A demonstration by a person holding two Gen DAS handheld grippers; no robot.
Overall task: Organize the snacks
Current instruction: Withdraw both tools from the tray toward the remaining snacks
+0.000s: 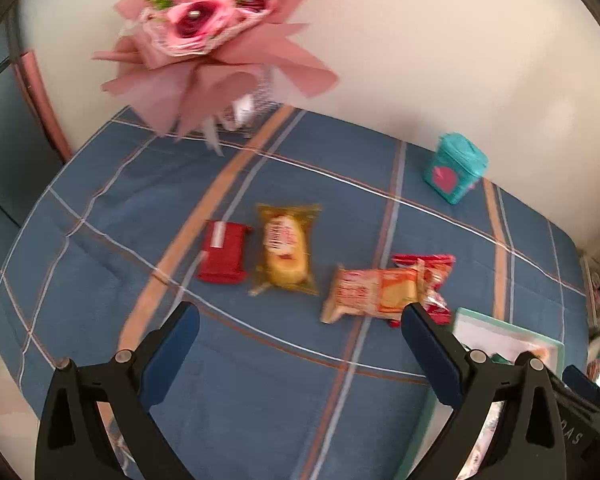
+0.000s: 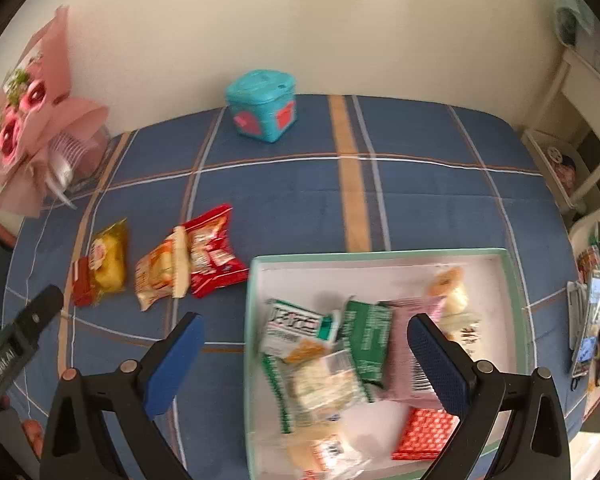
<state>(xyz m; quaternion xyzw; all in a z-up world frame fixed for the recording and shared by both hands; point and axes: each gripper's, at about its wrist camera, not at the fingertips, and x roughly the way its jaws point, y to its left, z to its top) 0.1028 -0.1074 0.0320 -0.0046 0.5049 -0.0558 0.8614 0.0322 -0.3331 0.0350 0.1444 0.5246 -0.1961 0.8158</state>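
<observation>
A blue plaid cloth (image 2: 419, 200) covers the table against a cream wall, with a pink bouquet (image 1: 212, 28) and a teal tub (image 2: 264, 106) at the back edge. Four snacks remain loose on the cloth: a small red packet (image 1: 223, 256), a yellow cake packet (image 1: 286, 254), an orange packet (image 1: 373, 290) and a red bag (image 2: 214, 250) partly under it. A green-rimmed box (image 2: 513, 280) already holds several wrapped snacks.

The left gripper (image 1: 300, 354) is released, jaws wide, nothing between them. From it, the orange packet lies at about one o'clock, nearest of the four, its long axis running nine to three; the yellow cake packet sits at twelve, long axis twelve to six.

The right gripper (image 2: 305, 358) is likewise released and empty, tilted steeply down over the box's near-left corner; the loose snacks lie off at ten o'clock from it. The left hand looks the nearer to them, so the next pick is probably its job.
</observation>
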